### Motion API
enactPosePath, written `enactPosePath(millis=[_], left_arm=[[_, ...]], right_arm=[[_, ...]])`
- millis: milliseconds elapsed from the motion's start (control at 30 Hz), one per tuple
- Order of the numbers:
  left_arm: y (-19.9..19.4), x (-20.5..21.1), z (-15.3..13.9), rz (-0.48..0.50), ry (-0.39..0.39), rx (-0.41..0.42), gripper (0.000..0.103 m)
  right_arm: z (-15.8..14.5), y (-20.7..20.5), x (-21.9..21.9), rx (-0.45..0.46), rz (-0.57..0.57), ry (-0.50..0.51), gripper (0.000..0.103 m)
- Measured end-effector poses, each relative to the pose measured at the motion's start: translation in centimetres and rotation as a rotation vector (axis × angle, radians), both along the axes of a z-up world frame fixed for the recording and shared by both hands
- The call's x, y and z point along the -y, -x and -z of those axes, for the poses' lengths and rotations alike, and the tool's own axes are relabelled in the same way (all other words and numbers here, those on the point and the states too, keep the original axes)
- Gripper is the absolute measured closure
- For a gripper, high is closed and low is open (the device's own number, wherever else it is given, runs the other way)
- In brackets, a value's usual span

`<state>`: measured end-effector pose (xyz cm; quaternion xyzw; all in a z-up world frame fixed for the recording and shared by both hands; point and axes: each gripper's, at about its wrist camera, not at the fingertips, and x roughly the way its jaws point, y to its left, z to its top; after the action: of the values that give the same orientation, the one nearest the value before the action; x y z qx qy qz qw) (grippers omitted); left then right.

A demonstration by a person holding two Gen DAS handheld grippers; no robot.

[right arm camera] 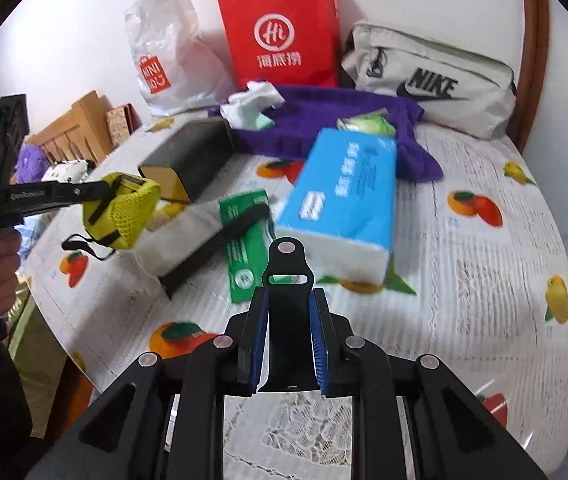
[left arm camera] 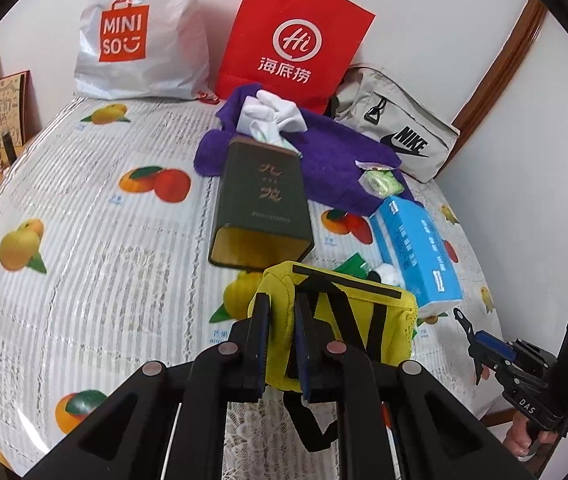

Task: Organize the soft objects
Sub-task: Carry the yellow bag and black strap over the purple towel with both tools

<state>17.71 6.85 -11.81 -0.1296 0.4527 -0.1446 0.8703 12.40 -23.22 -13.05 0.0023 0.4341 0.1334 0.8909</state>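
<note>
The left gripper [left arm camera: 282, 344] was clamped on a yellow mesh pouch [left arm camera: 347, 320] with black straps, its 2 fingers [left arm camera: 259, 344] pressed narrow against the pouch's left edge, and the pouch hung clear of the table; in the right wrist view the same pouch [right arm camera: 126, 210] sat at 9 o'clock at the end of that gripper. The right gripper [right arm camera: 285, 336] had its blue-padded jaws closed on a flat black plastic clip [right arm camera: 287, 312] that stood upright between them. Beyond the pouch, at 12 o'clock in the left view, a dark green tin [left arm camera: 262, 204] lay on its side with white cloth [left arm camera: 274, 114] spilling from its far end onto a purple towel [left arm camera: 323, 160]. At 3 o'clock of the tin lay a blue tissue pack [left arm camera: 415, 248], with a green packet [right arm camera: 248, 244] just beside it. All rested on a fruit-print tablecloth [left arm camera: 84, 220]. Along the wall at 12 o'clock stood a white Miniso bag [left arm camera: 140, 40], a red paper bag [left arm camera: 295, 40] and, at 2 o'clock, a grey Nike bag [left arm camera: 399, 132]
</note>
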Motion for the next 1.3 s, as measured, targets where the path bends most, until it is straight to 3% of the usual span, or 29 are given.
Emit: enactPosePath(millis=[367, 700, 1300], left_arm=[[-3.5, 0.1, -1.7, -0.009, -0.018, -0.004, 0.091], [-8.3, 0.8, -3.9, -0.001, -0.025, 0.013, 0.091], [-17.4, 3.4, -4.0, 0.019, -0.043, -0.006, 0.091]], right_arm=[[-3.4, -4.1, 0.3, 0.052, -0.011, -0.007, 0.082], [-5.1, -10.3, 1.1, 0.073, -0.007, -0.012, 0.082], [-3.3, -22.1, 2.0, 0.027, 0.005, -0.017, 0.082]])
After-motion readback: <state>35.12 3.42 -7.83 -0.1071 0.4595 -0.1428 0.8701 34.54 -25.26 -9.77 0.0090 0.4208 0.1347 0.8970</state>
